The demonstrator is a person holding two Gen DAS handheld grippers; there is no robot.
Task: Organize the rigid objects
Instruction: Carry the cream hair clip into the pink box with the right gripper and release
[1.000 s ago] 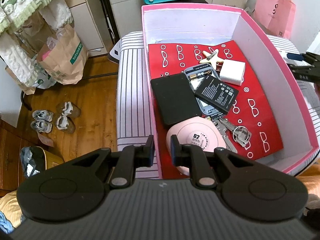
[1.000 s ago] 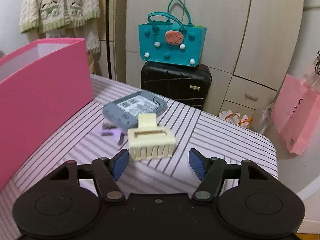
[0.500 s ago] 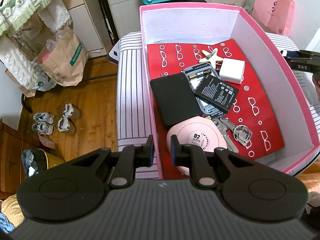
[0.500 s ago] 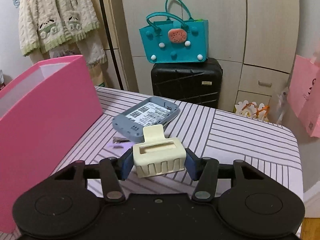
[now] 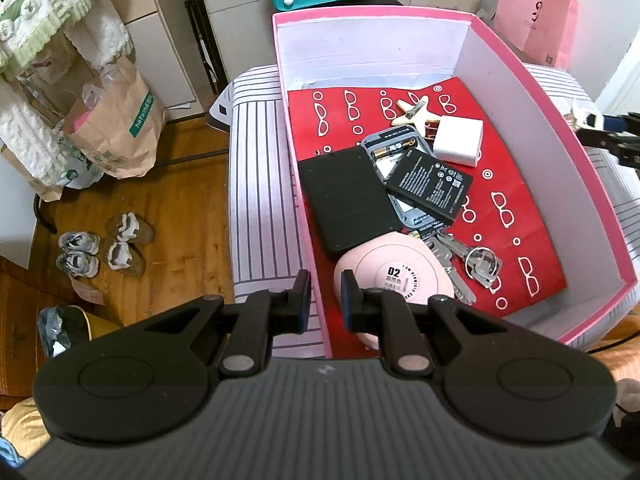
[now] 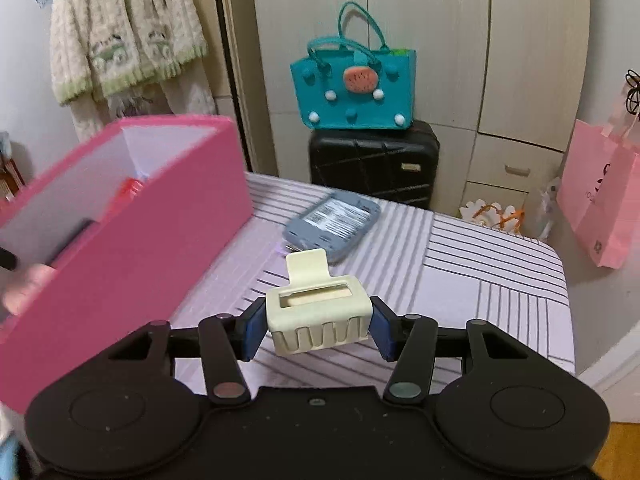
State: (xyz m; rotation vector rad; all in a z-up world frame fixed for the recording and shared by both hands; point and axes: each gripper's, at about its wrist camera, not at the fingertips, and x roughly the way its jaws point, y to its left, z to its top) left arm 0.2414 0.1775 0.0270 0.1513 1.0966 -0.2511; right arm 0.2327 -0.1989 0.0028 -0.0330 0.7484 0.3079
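Observation:
My right gripper point(image 6: 318, 330) is shut on a cream hair claw clip point(image 6: 316, 320) and holds it above the striped table point(image 6: 480, 264), right of the pink box point(image 6: 132, 248). It also shows at the right edge of the left wrist view point(image 5: 600, 128). My left gripper point(image 5: 324, 300) is shut on the pink box's near left wall point(image 5: 316, 280). The box point(image 5: 560, 148) holds a black case point(image 5: 344, 196), a battery point(image 5: 430, 184), a white charger point(image 5: 460, 140), keys point(image 5: 464, 260), a pink round compact point(image 5: 396, 272) and a star clip point(image 5: 416, 110).
A grey phone back cover point(image 6: 332, 224) lies on the table beyond the claw clip, with something purple under its near edge. A black suitcase point(image 6: 372, 160) with a teal bag point(image 6: 356, 88) stands behind the table. A pink paper bag point(image 6: 600, 200) hangs at right. Shoes point(image 5: 100, 248) sit on the floor left.
My right gripper closed on the cream claw clip, lifted it off the table and moved it up and toward the pink box. The left gripper kept its hold on the box wall.

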